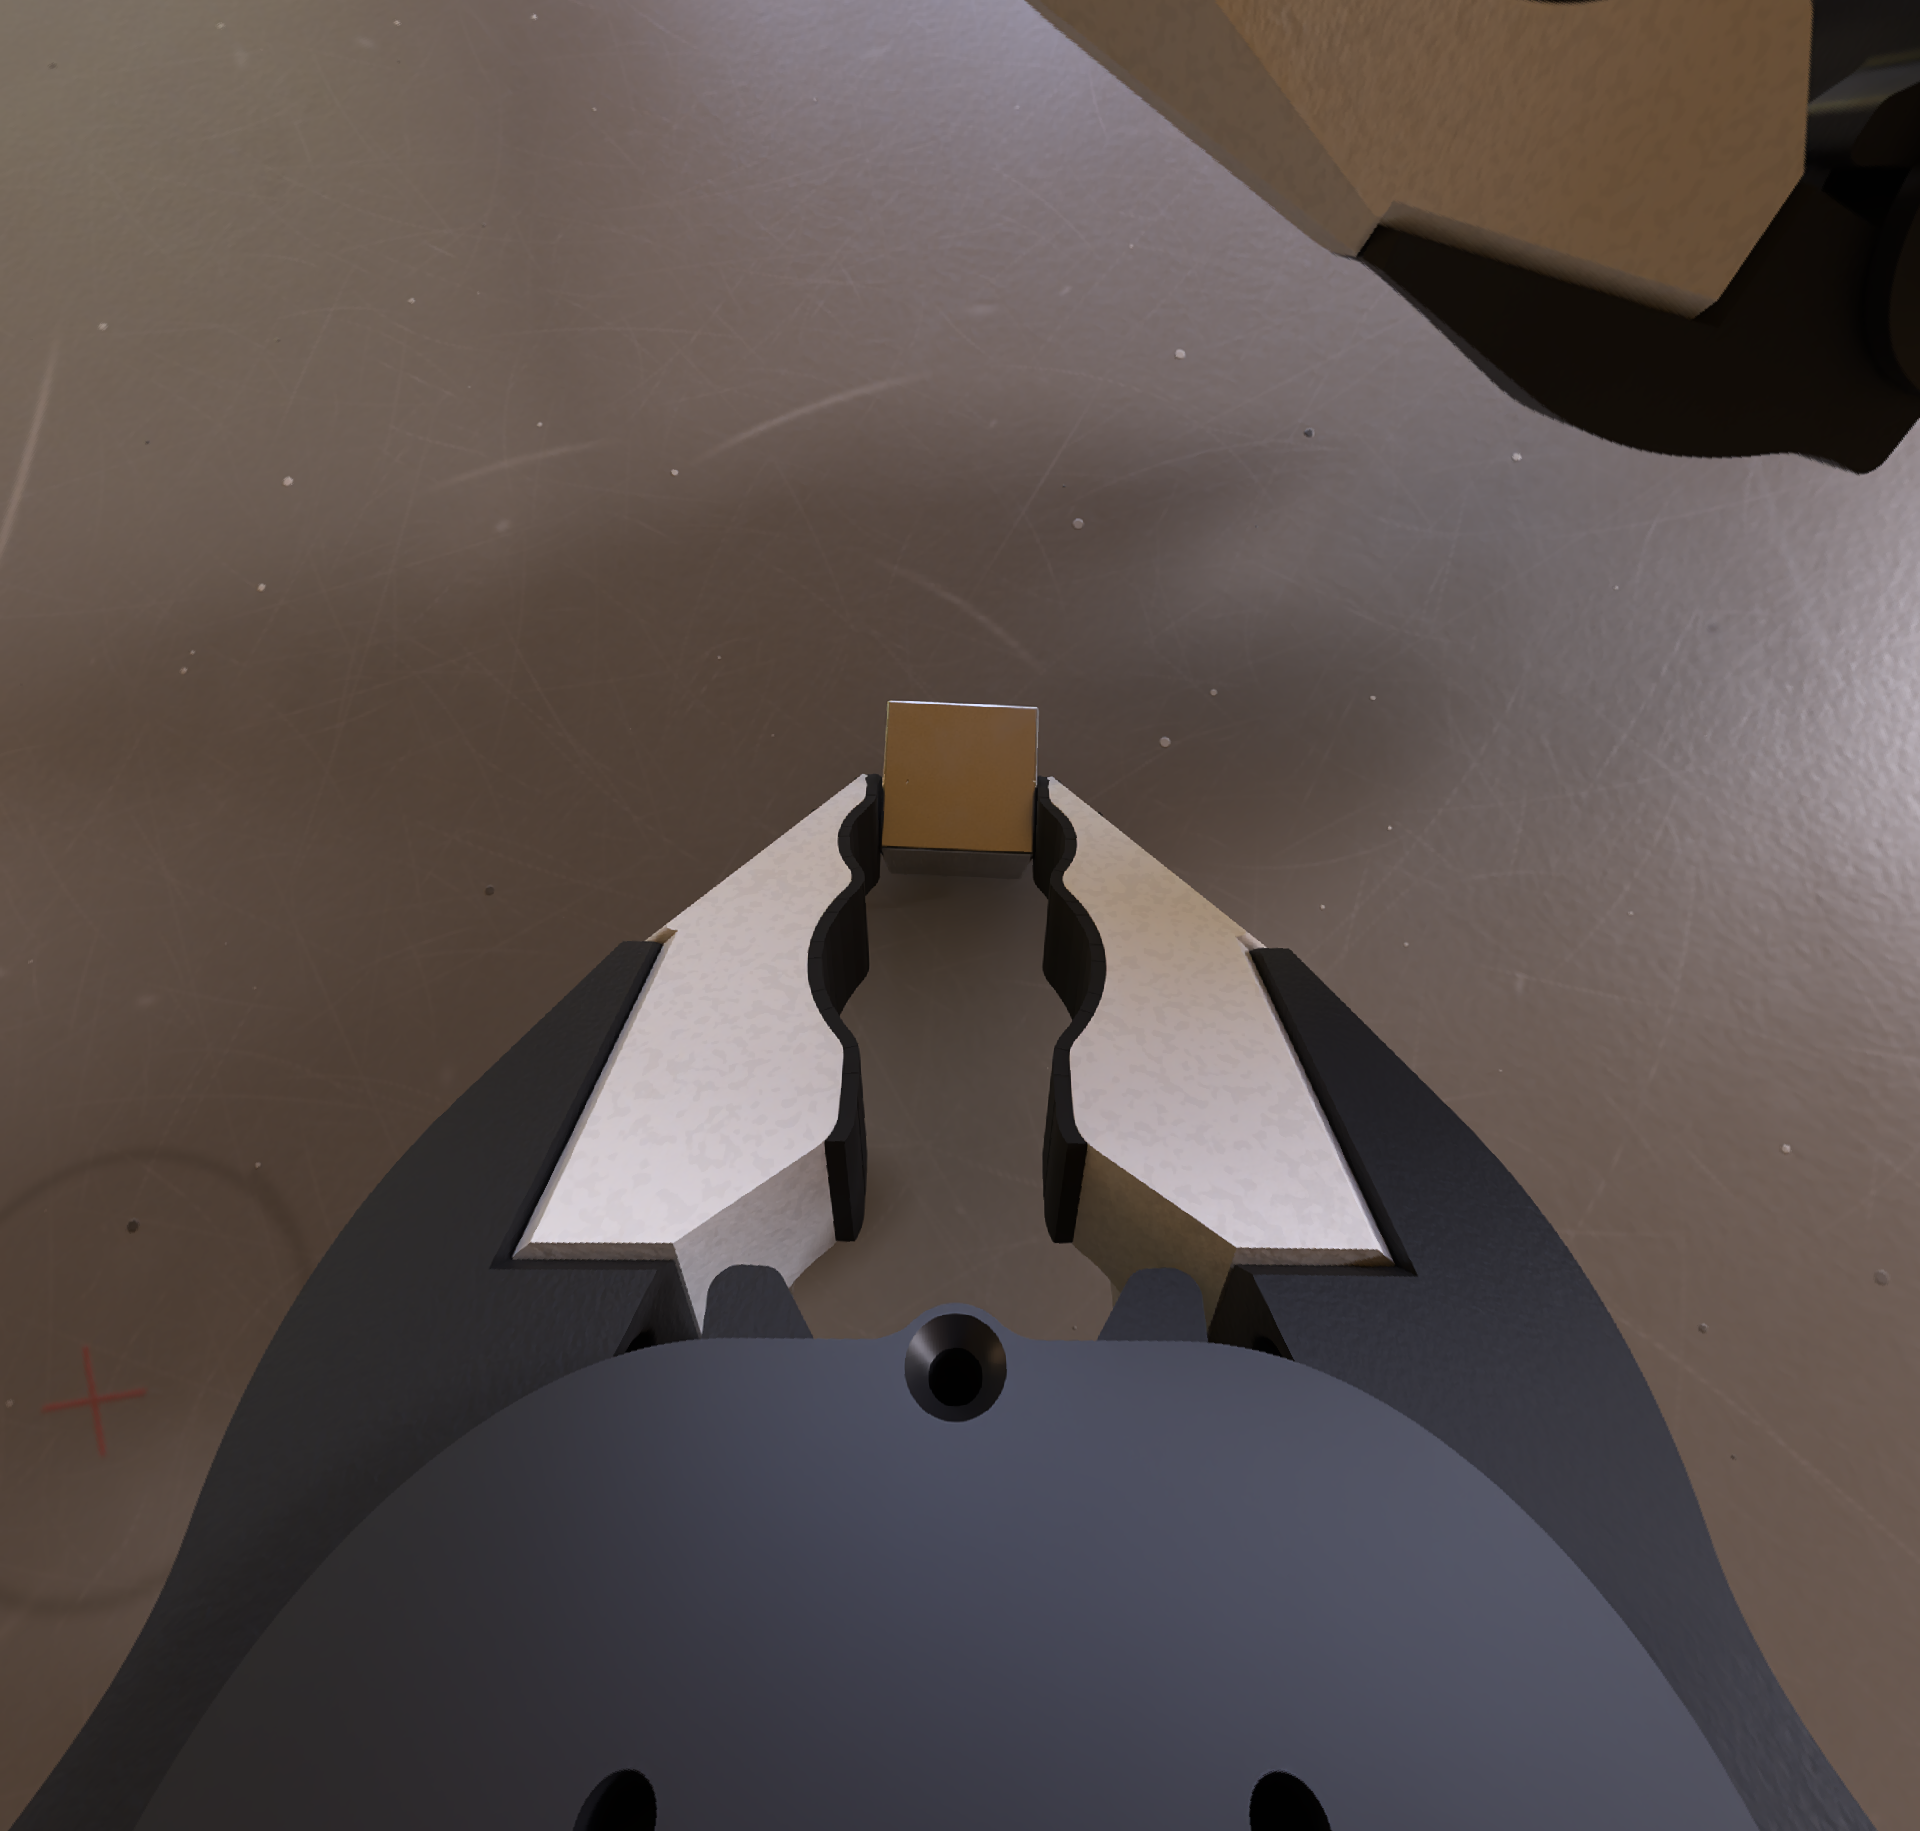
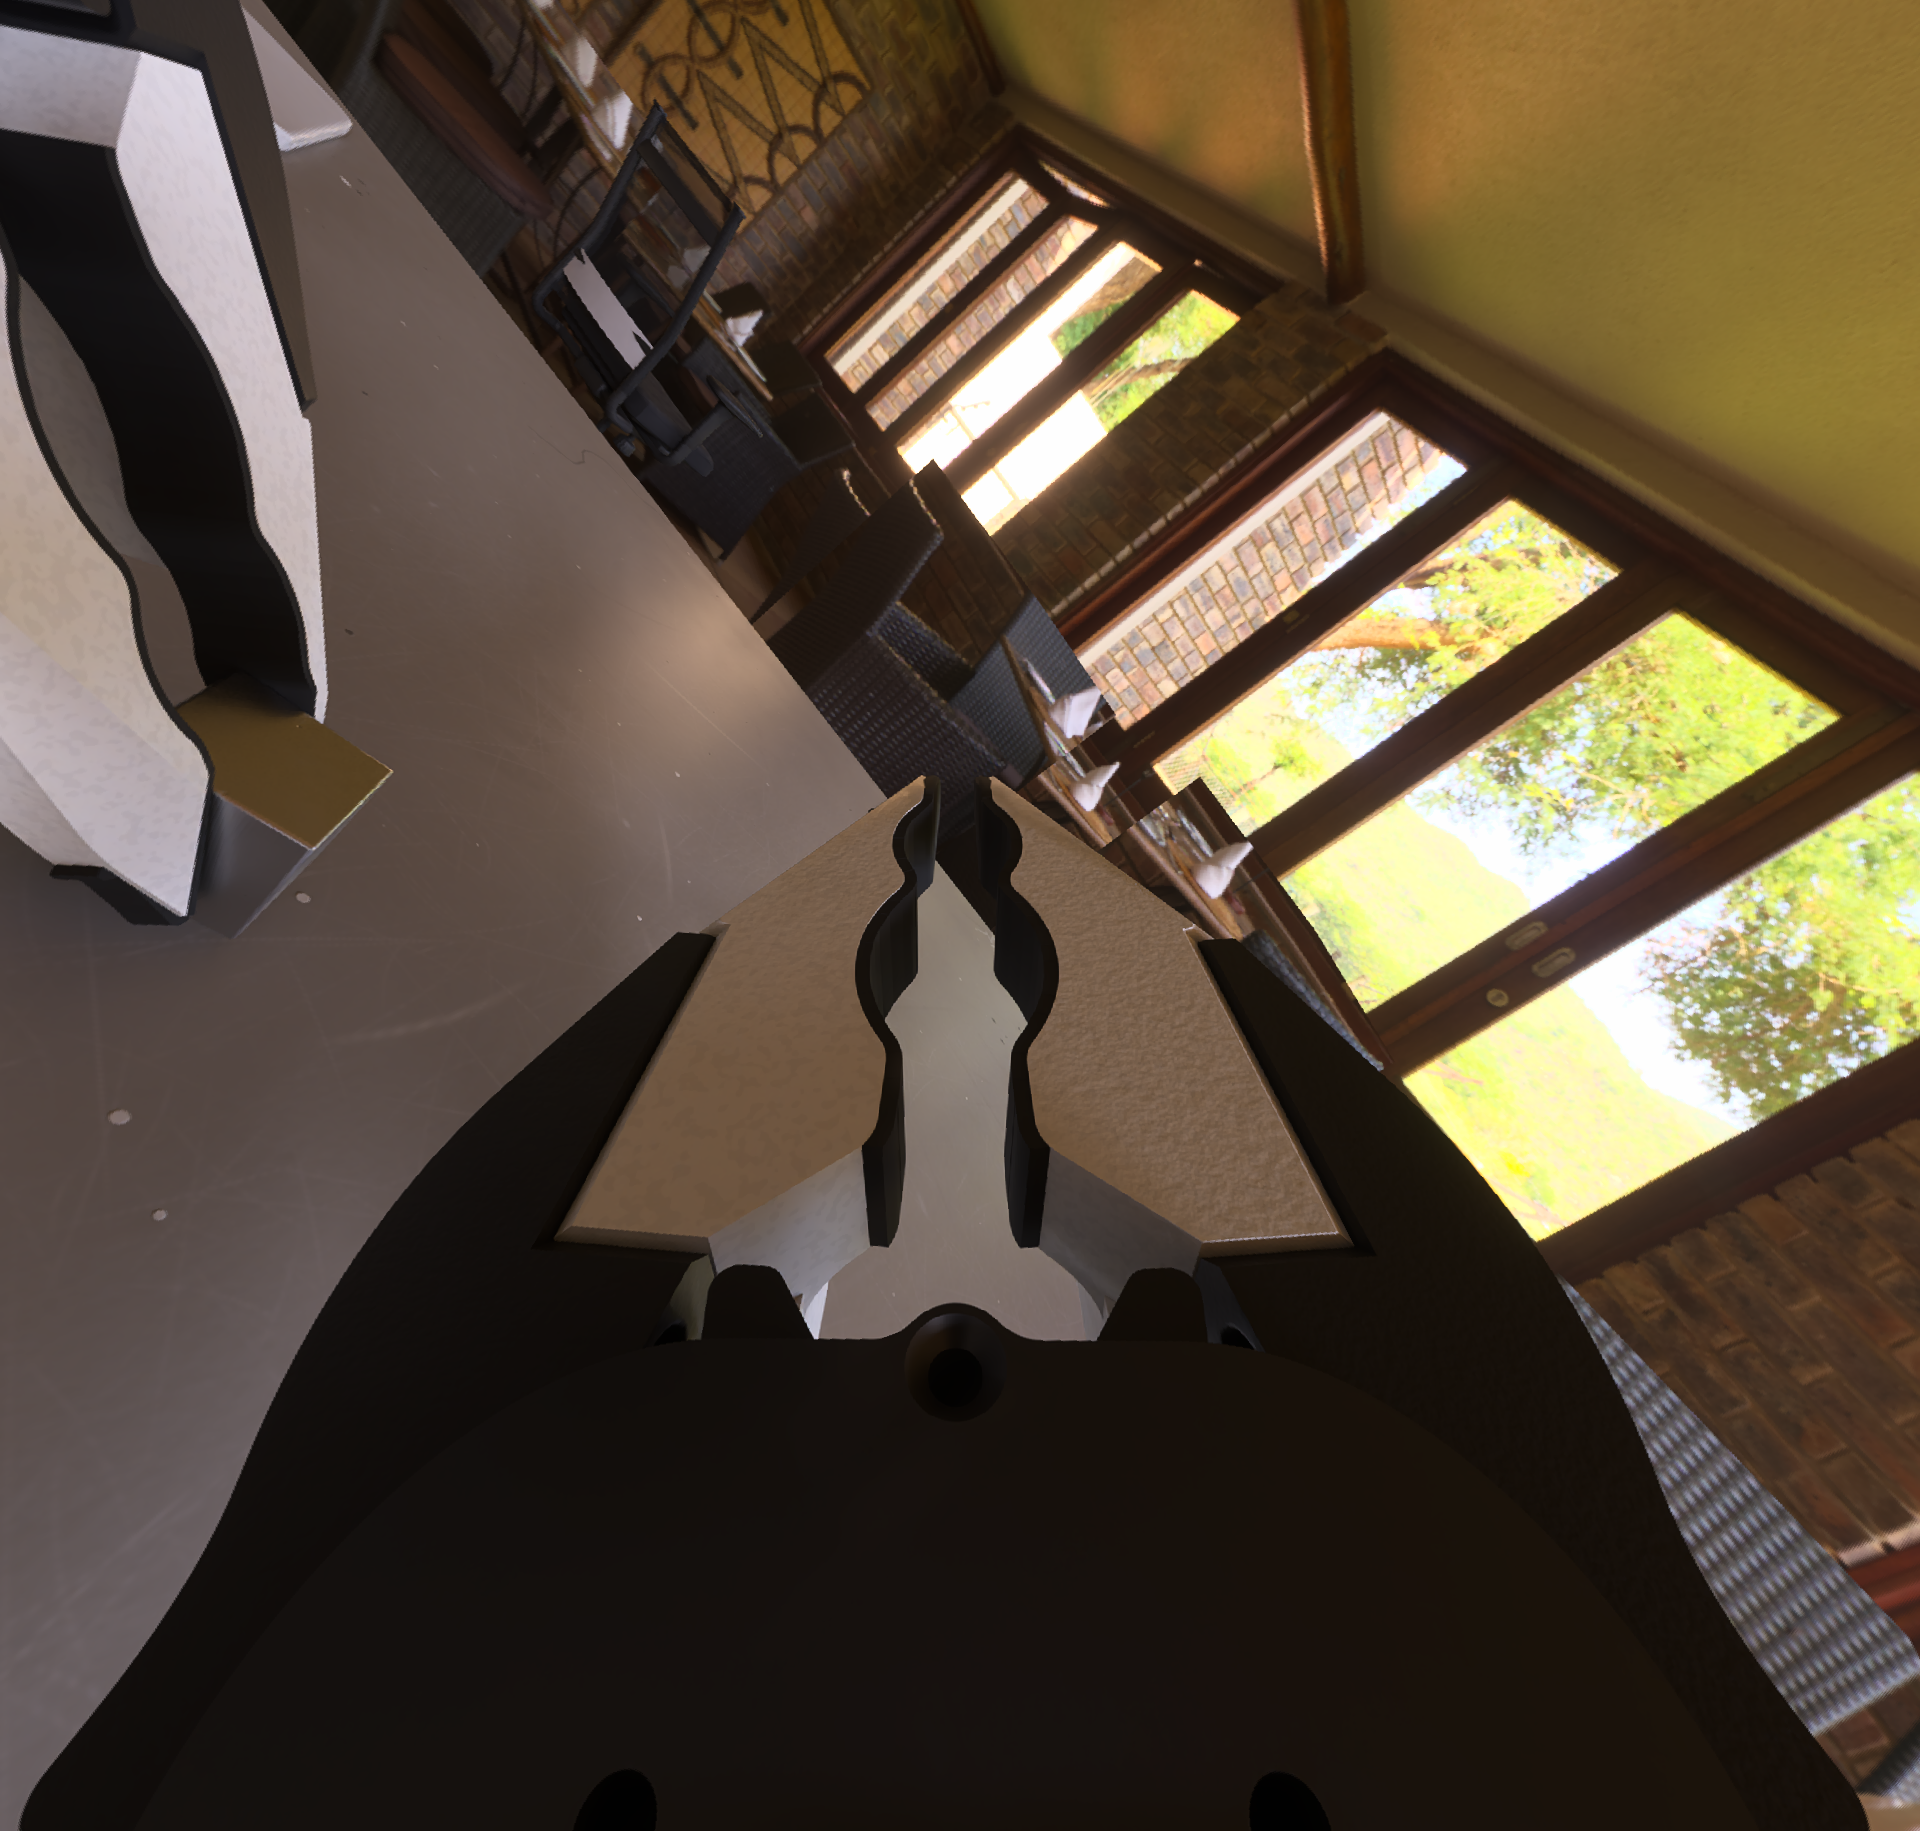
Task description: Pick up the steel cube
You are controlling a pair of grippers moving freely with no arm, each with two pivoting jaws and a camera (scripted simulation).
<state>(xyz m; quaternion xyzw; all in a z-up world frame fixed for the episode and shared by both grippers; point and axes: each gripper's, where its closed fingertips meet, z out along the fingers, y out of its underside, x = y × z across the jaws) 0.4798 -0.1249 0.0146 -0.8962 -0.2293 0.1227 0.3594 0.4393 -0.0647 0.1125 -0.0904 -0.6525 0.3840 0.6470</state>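
Left gripper point(image 1: 958, 794) points down at the table point(image 1: 416, 534); its jaws are clamped on the cube point(image 1: 958, 779), one fingertip on each side face. The cube sits at the very tips, its far part sticking out beyond them. Cube top face reflects tan; a thin grey side face shows along its near edge.

In the right wrist view the same grasp shows at far left: cube point(image 2: 286, 805) between the white fingers of the left gripper point(image 2: 229, 742), a corner jutting right. Whether the cube's base touches the table here or is just above it, cannot tell.

Right gripper point(image 2: 961, 794) is empty, jaws nearly together with a narrow gap at the tips, nothing between them. It is tilted and points over the table edge toward chairs point(image 2: 665, 368) and windows point(image 2: 1507, 742) beyond. In the left wrist view its body point(image 1: 1507, 119) fills the far right corner, apart from the cube.

Table surface is grey, scratched and speckled; a small red cross point(image 1: 94, 1399) lies near left.
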